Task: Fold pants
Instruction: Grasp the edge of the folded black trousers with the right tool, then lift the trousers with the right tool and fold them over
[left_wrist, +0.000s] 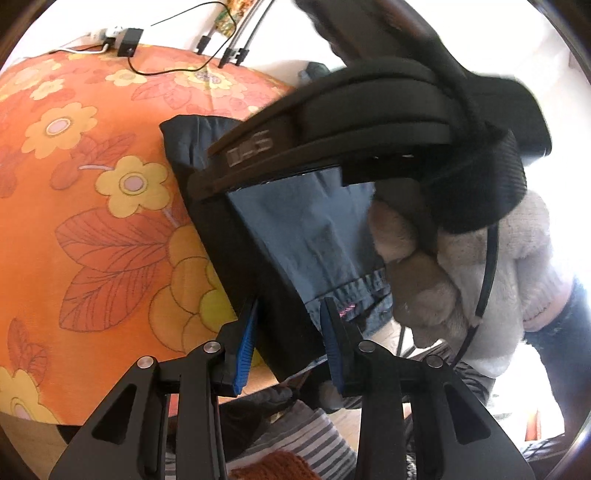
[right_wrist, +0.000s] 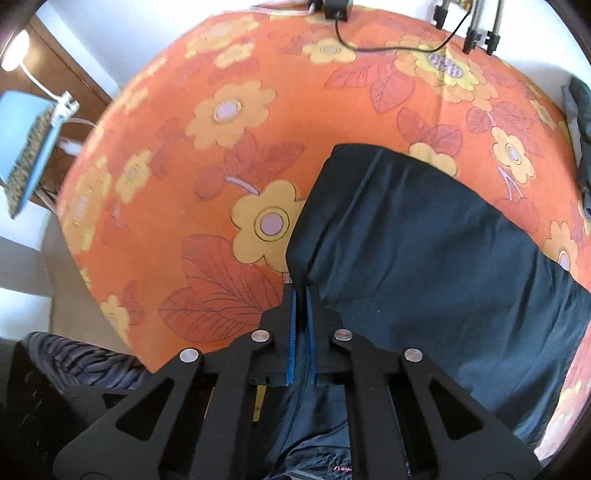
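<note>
Dark navy pants (right_wrist: 424, 251) lie on an orange flowered tablecloth (right_wrist: 207, 206), partly folded, one edge lifted. My right gripper (right_wrist: 301, 295) is shut on the pants' left edge, with cloth pinched between the blue pads. In the left wrist view the pants (left_wrist: 310, 225) hang lifted, lit blue from behind. My left gripper (left_wrist: 291, 310) is open, its blue pads (left_wrist: 245, 343) standing either side of a dark fold of the pants without clamping it. The right gripper's black body (left_wrist: 388, 122) crosses the top of that view.
A black adapter and cables (right_wrist: 338, 13) lie at the table's far edge. A dark cloth (right_wrist: 583, 122) sits at the far right. A person's gloved hand and pale sweater (left_wrist: 480, 280) are at the right. Striped fabric (left_wrist: 306, 435) lies below the table edge.
</note>
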